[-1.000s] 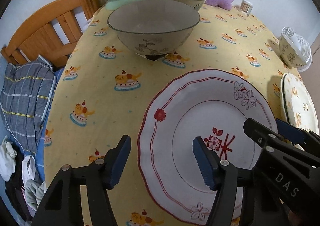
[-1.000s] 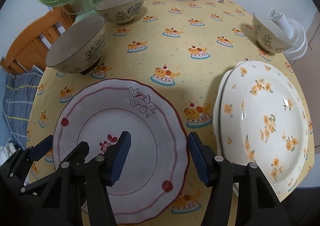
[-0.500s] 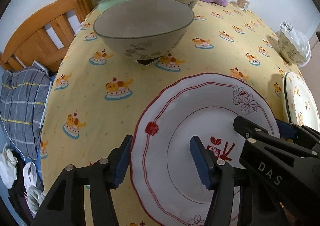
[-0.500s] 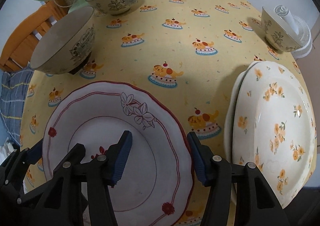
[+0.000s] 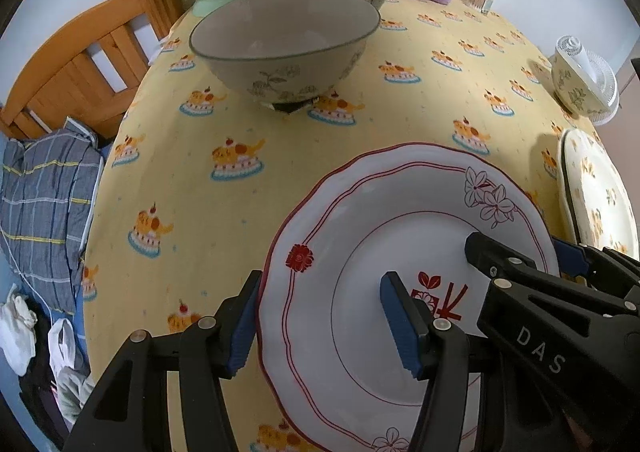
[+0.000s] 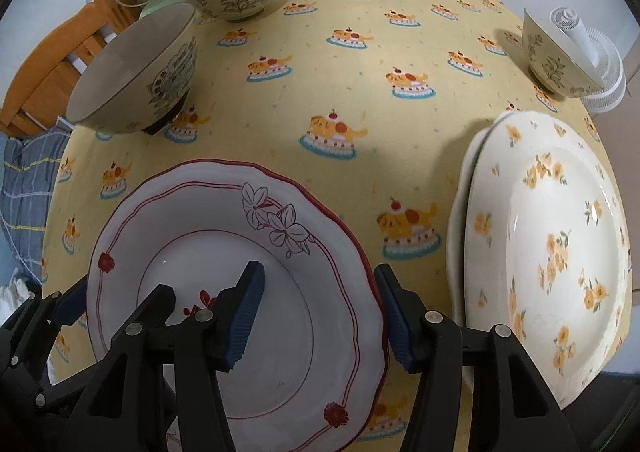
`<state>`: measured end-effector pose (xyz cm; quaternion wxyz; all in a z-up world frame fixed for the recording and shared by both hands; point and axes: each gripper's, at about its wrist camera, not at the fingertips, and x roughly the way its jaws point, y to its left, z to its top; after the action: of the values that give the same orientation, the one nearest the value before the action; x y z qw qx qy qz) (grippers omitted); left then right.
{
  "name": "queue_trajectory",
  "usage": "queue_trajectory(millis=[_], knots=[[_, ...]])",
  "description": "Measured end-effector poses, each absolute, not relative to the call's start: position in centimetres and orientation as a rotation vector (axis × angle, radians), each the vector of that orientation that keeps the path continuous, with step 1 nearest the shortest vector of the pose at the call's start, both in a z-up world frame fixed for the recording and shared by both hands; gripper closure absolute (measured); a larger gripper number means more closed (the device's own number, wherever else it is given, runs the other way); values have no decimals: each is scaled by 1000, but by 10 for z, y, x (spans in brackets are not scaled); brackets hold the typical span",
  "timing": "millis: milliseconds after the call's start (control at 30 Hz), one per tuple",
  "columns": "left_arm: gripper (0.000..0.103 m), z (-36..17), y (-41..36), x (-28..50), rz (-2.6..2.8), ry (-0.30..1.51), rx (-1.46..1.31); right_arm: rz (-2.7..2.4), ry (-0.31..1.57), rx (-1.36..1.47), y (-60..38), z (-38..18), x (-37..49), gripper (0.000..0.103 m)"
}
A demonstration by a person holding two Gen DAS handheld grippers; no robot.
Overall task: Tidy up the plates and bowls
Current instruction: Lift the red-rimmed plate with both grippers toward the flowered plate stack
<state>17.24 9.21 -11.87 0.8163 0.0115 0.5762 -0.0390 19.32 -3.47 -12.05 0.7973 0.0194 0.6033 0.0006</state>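
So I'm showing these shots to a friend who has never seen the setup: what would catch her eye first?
Probably the red-rimmed plate lying near the table's front edge, with the open left gripper straddling its left rim and the open right gripper straddling its right rim. Next, the yellow-flowered plate stacked on another to the right, and the yellow tablecloth printed with little dogs on cakes.
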Motion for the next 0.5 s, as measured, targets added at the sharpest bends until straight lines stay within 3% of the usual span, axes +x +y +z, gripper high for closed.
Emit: queue_trajectory(millis=[500], knots=[[43, -80, 102, 139, -106, 1164, -4, -20, 1211, 26, -25, -75, 155, 43]])
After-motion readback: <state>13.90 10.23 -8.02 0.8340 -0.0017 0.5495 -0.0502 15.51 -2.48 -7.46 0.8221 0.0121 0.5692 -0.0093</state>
